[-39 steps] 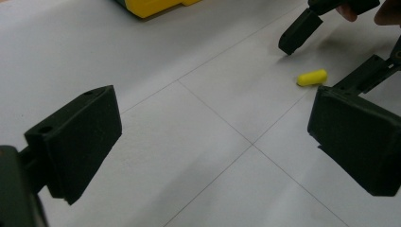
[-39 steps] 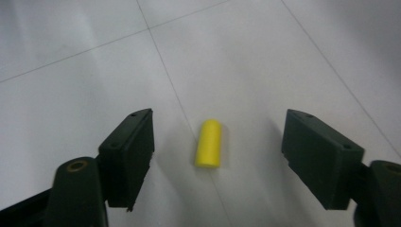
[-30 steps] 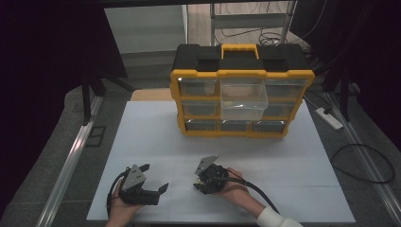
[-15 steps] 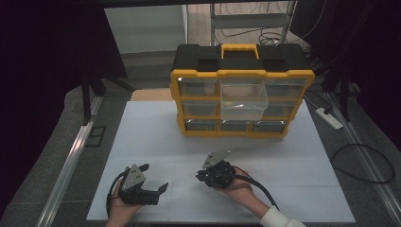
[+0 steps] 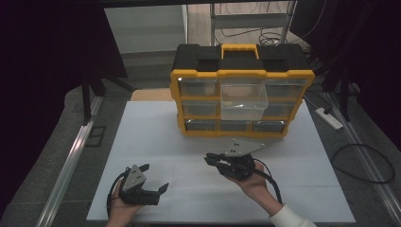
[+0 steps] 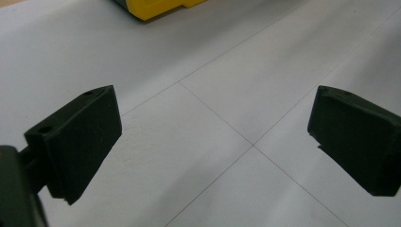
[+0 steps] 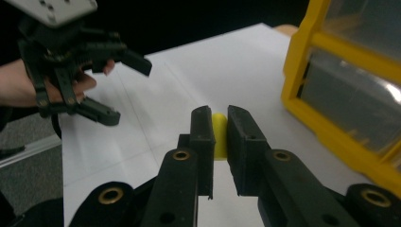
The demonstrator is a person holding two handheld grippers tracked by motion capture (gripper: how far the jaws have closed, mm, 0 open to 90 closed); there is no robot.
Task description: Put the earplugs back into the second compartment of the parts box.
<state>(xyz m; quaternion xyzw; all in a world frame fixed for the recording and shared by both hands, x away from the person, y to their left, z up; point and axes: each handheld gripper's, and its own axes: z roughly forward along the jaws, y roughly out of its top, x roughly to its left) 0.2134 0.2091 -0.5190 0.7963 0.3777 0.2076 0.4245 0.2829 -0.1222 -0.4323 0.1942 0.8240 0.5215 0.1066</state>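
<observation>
My right gripper [image 5: 210, 160] hangs above the middle of the white table [image 5: 156, 127], in front of the yellow and black drawer organizer [image 5: 241, 101]. In the right gripper view its jaws [image 7: 220, 118] are shut on a small yellow piece [image 7: 219, 137] that peeks out between the pads. My left gripper [image 5: 155, 177] rests at the table's front left, open, with bare table between its fingers [image 6: 213, 127]. It also appears in the right gripper view, where the left gripper [image 7: 125, 92] is held in a hand at the upper left.
One clear drawer [image 5: 243, 97] sticks out from the organizer's middle column. The organizer's yellow frame [image 7: 331, 127] is close on the right in the right gripper view. A power strip [image 5: 328, 118] and a cable [image 5: 364, 163] lie on the floor to the right.
My right gripper has lifted off the table and moved toward the organizer. The left gripper has stayed where it was.
</observation>
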